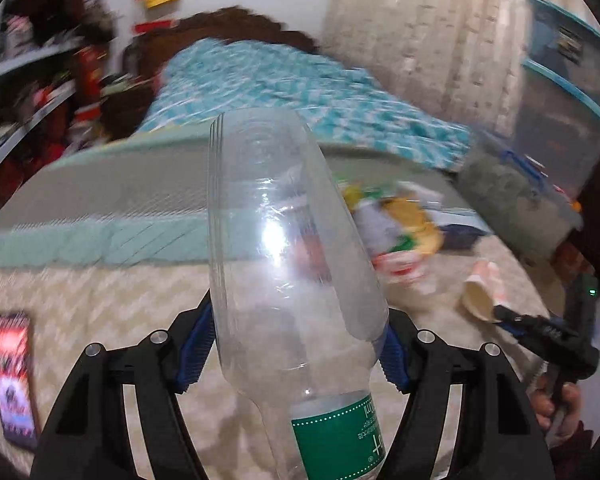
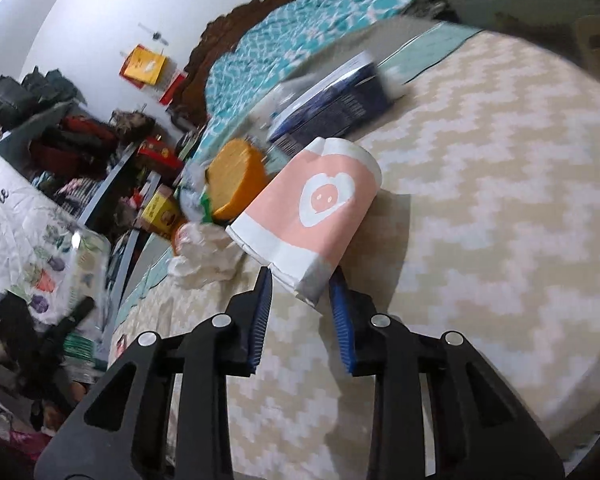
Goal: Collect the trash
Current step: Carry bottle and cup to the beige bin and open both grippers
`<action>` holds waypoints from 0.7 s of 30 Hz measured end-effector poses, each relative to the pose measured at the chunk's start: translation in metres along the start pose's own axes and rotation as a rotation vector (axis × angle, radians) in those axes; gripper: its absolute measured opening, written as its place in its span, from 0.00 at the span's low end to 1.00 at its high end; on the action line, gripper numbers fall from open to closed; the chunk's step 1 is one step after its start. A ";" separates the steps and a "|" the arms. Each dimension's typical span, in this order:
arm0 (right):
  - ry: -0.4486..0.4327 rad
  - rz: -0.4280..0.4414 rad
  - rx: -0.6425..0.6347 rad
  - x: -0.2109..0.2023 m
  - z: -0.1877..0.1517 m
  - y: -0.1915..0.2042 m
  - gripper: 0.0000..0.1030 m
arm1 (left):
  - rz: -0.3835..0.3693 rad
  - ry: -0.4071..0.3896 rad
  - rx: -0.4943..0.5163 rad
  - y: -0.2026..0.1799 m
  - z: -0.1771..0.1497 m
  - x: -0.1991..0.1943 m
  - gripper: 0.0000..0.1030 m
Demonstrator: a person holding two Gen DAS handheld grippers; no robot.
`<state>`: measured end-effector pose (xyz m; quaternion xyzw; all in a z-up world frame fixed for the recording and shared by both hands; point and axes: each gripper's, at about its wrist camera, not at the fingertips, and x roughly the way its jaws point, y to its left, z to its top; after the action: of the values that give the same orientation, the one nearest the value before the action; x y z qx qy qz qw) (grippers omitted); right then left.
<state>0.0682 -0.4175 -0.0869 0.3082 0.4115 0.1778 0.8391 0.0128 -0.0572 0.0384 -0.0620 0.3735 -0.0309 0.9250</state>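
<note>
In the left wrist view, a clear, empty plastic bottle with a green label (image 1: 296, 280) is clamped by the left gripper (image 1: 296, 354) above the bed; it is judged light, slippery and crushable, best held mid-body.

In the right wrist view, a pink-and-white paper cup (image 2: 312, 208) lying on the zigzag bedspread (image 2: 500, 200) is pinched at its base by the right gripper (image 2: 302, 312); it is judged soft and easily creased.

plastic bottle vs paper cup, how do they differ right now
The plastic bottle is clear with a green label; the paper cup is opaque pink and white with a pig face. The bottle is long and rounded; the cup is short and its gripped end is crushed. The bottle sits in the left gripper, the cup in the right gripper. Both look empty.
</note>
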 end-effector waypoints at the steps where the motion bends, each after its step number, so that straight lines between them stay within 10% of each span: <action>1: -0.022 -0.014 0.007 -0.008 0.001 -0.007 0.22 | -0.030 0.002 0.038 -0.019 0.005 0.004 0.64; 2: -0.033 -0.017 0.016 -0.013 0.002 -0.013 0.07 | -0.052 0.004 0.063 -0.032 0.007 0.006 0.64; 15: -0.114 -0.116 0.097 -0.070 0.018 -0.089 0.11 | -0.380 0.295 0.383 -0.225 -0.009 0.138 0.64; 17: -0.093 -0.067 0.101 -0.071 0.022 -0.094 0.22 | -0.378 0.317 0.393 -0.232 -0.012 0.147 0.64; 19: -0.115 -0.018 0.081 -0.076 0.025 -0.092 0.65 | -0.359 0.336 0.407 -0.235 -0.015 0.155 0.63; 21: -0.135 -0.003 0.036 -0.078 0.039 -0.084 0.84 | -0.331 0.345 0.412 -0.244 -0.013 0.161 0.63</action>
<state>0.0560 -0.5377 -0.0788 0.3338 0.3576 0.1481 0.8595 0.1168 -0.3170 -0.0476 0.0732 0.4958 -0.2661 0.8234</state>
